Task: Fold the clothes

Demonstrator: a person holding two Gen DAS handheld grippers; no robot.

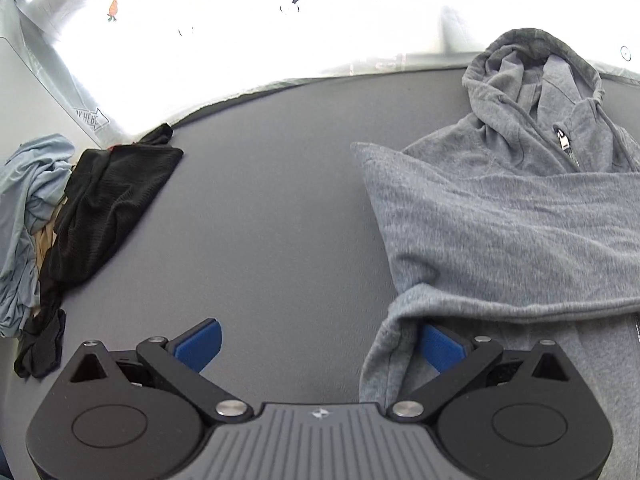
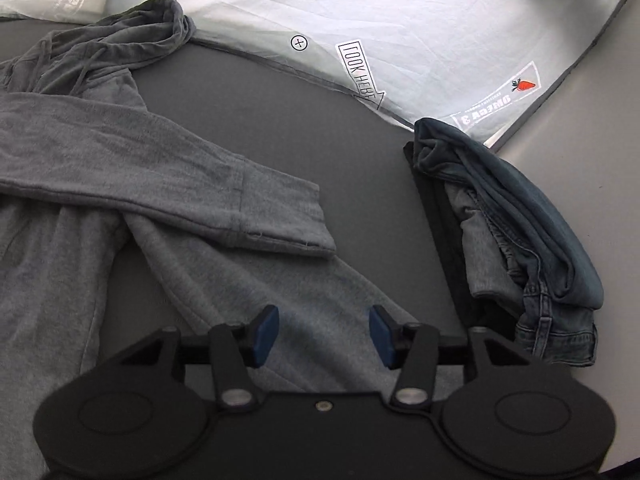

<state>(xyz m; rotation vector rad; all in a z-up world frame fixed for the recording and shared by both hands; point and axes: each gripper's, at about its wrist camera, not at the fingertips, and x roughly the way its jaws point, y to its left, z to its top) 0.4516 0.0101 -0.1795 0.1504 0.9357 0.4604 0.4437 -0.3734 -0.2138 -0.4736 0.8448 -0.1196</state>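
Note:
A grey zip hoodie (image 1: 500,216) lies face up on the dark grey mat (image 1: 260,208), hood toward the far edge, one sleeve folded across its chest. My left gripper (image 1: 320,346) hangs open and wide at the hoodie's near left edge. A fold of that edge lies against the inner side of its right finger, and nothing is pinched. In the right wrist view the same hoodie (image 2: 100,152) shows its sleeve cuff (image 2: 280,220) laid over the other sleeve. Over that lower sleeve my right gripper (image 2: 324,336) hovers open, its blue pads clear of the fabric.
Crumpled light blue (image 1: 24,208) and black garments (image 1: 108,204) are piled at the mat's left edge. Folded jeans (image 2: 528,220) are stacked on dark clothes at the right. A white printed sheet (image 2: 380,12) lies beyond the mat.

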